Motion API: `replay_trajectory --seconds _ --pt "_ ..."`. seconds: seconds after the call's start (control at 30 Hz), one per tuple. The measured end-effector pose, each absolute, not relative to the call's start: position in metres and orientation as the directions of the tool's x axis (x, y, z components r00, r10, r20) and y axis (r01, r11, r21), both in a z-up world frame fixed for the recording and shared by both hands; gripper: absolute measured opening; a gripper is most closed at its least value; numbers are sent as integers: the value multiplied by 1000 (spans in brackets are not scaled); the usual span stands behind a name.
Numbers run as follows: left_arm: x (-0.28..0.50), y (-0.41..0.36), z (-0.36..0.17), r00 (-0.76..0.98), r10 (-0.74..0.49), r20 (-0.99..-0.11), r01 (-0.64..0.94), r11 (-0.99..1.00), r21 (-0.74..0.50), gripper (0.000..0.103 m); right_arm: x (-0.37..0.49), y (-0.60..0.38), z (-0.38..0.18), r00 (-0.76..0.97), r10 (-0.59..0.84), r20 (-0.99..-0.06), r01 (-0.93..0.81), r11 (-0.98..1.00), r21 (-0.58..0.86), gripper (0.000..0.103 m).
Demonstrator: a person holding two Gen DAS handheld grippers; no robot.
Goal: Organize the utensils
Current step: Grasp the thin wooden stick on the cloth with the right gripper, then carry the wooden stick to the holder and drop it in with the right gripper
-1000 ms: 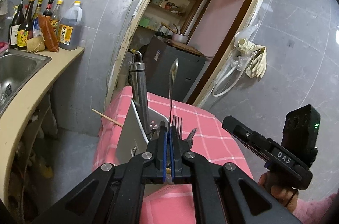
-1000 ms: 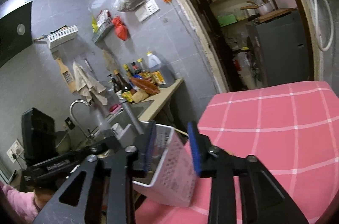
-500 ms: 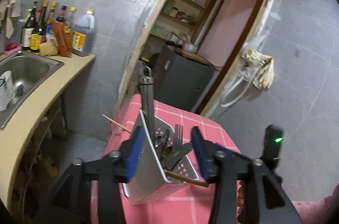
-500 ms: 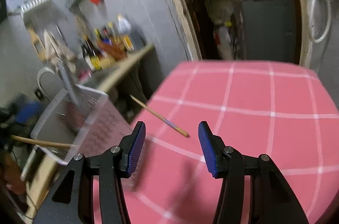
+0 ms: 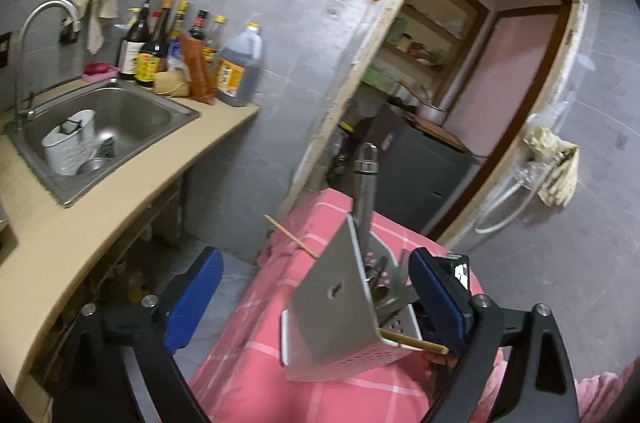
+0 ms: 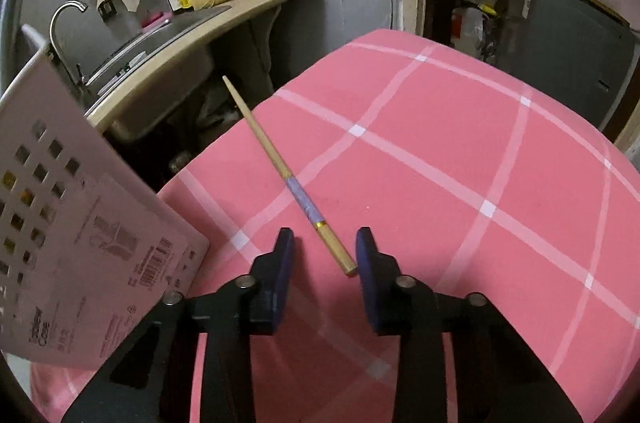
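Left wrist view: the left gripper (image 5: 316,297) has its blue pads spread wide with nothing between them that they touch. Ahead of it a white perforated utensil caddy (image 5: 340,307) stands on the pink checked tablecloth (image 5: 256,355), close to that cloth's left edge. A tall steel handle (image 5: 366,191) rises from the caddy, and darker utensils (image 5: 384,275) are packed inside, too jumbled to name singly. One wooden chopstick (image 5: 412,342) pokes out at the caddy's lower right corner. A second chopstick (image 5: 290,235) shows behind the caddy, its thin end reaching out past the cloth's left edge. Beyond, a steel sink (image 5: 108,127) is set in the beige worktop (image 5: 68,235), with a white pot (image 5: 70,143) inside it and sauce bottles (image 5: 168,43) lined along the wall at the worktop's far end.

Right wrist view: the right gripper (image 6: 325,259) is parted, its pads either side of the thick end of the chopstick (image 6: 296,195), not yet pressing it; that end lies just beside the right-hand pad, though whether they touch cannot be told. The chopstick lies on the tablecloth (image 6: 460,151), its thin tip jutting over the cloth's left edge toward the worktop (image 6: 192,39). The caddy's white side (image 6: 80,231), with a printed label, fills the left of the view.
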State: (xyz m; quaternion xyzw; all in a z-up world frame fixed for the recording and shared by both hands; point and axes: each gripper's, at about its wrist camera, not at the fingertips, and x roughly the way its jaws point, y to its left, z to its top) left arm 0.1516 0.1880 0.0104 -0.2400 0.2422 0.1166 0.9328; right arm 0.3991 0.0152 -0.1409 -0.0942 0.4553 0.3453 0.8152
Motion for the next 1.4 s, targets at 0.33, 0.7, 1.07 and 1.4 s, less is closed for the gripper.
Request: replay_trajectory --seconds 0.33,0.7,1.07,1.4 --pt "147 184 6 839 86 -537 -343 850 -400 97 352 -34 -124 383 516 -766 -601 769 217 6" --pt "139 177 6 834 49 -550 -305 871 -385 97 283 -100 1 611 546 -573 -547 815 192 6" --pt "130 179 12 852 -12 -523 -243 876 -417 97 254 -87 95 691 562 -454 -574 809 127 6" --pt "112 193 14 849 5 -528 -238 897 -374 97 203 -43 168 728 560 -395 -615 789 -14 6"
